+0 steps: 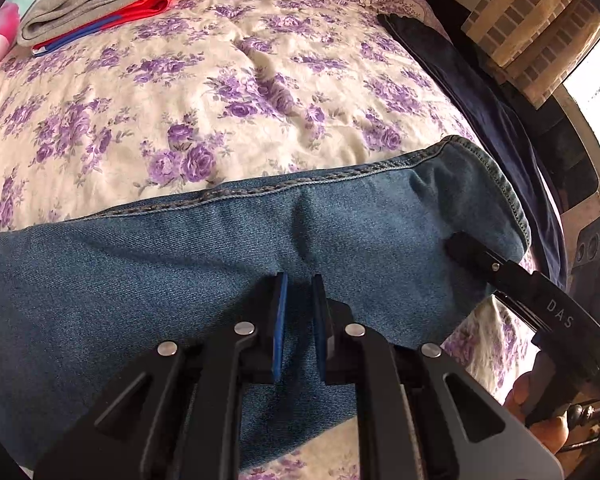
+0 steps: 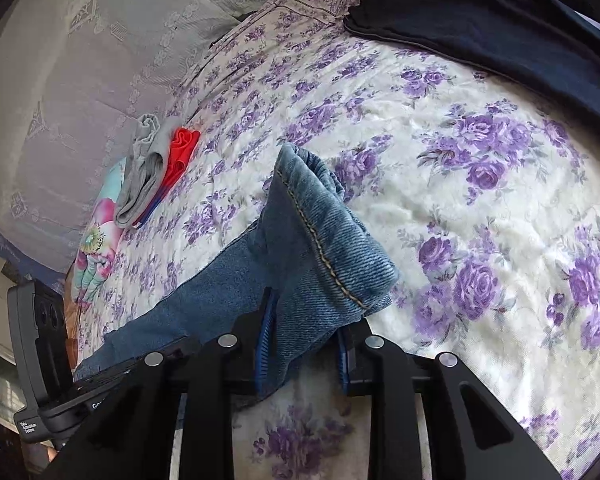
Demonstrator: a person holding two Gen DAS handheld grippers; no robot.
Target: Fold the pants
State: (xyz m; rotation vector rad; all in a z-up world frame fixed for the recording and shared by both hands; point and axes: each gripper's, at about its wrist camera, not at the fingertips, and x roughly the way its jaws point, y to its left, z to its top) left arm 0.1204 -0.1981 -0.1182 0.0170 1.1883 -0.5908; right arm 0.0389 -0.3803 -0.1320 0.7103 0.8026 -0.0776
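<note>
Blue denim pants (image 1: 228,264) lie across the near part of a floral bedspread (image 1: 204,92). My left gripper (image 1: 300,320) hovers over the denim, its blue pads a narrow gap apart with nothing clearly held between them. My right gripper (image 2: 304,344) is shut on the hem end of the pants (image 2: 320,256), which is bunched and lifted off the bed. In the left wrist view the right gripper (image 1: 472,256) shows at the hem corner on the right.
A stack of folded clothes, grey on red (image 1: 100,0), lies at the bed's far left and also shows in the right wrist view (image 2: 156,168). A dark navy garment (image 1: 480,92) lies along the right edge. A pillow (image 2: 100,60) lies beyond.
</note>
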